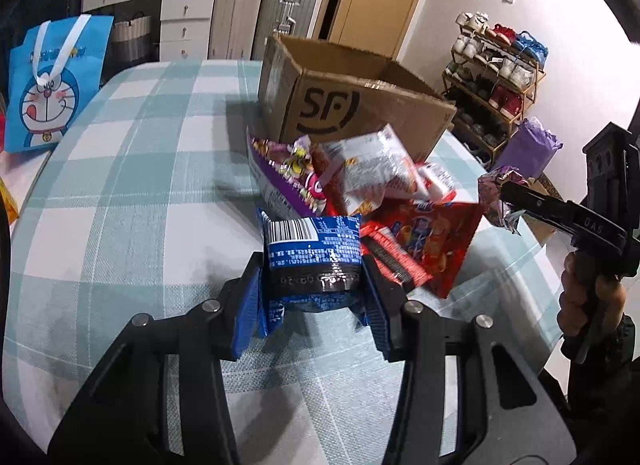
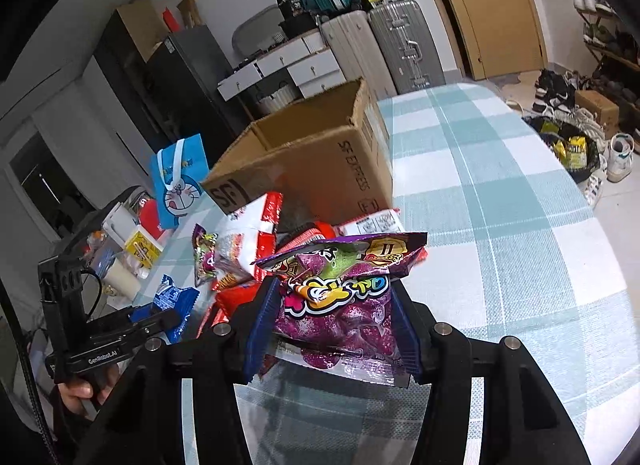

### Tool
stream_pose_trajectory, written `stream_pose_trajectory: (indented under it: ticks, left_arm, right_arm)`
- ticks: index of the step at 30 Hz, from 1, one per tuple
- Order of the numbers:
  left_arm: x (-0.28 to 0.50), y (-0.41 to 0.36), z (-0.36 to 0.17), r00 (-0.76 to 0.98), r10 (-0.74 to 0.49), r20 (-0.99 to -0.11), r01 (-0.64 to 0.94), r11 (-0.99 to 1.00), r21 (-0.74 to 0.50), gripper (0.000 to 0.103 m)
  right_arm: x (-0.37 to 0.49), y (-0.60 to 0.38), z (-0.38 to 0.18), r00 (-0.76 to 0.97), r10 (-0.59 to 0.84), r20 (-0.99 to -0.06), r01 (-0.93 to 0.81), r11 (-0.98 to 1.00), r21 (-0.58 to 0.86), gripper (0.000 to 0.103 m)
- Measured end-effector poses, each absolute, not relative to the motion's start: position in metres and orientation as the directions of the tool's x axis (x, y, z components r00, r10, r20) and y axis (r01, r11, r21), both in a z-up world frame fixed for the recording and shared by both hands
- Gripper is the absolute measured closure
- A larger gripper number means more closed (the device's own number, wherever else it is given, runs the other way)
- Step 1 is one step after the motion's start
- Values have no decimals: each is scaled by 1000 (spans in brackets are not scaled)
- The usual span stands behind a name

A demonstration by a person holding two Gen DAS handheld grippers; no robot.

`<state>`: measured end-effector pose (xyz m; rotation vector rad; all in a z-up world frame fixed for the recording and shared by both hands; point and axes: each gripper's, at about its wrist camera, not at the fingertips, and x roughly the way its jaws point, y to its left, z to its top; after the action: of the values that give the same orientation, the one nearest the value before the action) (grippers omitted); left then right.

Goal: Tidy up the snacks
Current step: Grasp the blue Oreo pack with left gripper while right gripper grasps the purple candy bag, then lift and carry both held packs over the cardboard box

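My left gripper is shut on a blue cookie packet and holds it over the checked tablecloth, just in front of a pile of snack bags. My right gripper is shut on a shiny purple snack bag and holds it above the pile. An open brown SF cardboard box stands behind the pile, and it also shows in the right wrist view. The right gripper with the purple bag shows at the right in the left wrist view. The left gripper with the blue packet shows at the left in the right wrist view.
A blue Doraemon bag stands at the table's far left edge. Small containers sit beside it. Suitcases, drawers and a shoe rack stand beyond the table. Shoes and a bin lie on the floor.
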<state>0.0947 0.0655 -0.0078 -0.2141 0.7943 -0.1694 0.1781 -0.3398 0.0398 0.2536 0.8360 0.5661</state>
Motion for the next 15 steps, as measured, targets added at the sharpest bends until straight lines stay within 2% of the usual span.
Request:
stream_pose_trajectory:
  ticks: [15]
  left_arm:
    - [118,52,36,747,-240,-620,104,963,-248,59]
  right_arm:
    - [188,-327,71,572,573,-587,-417,819,393,49]
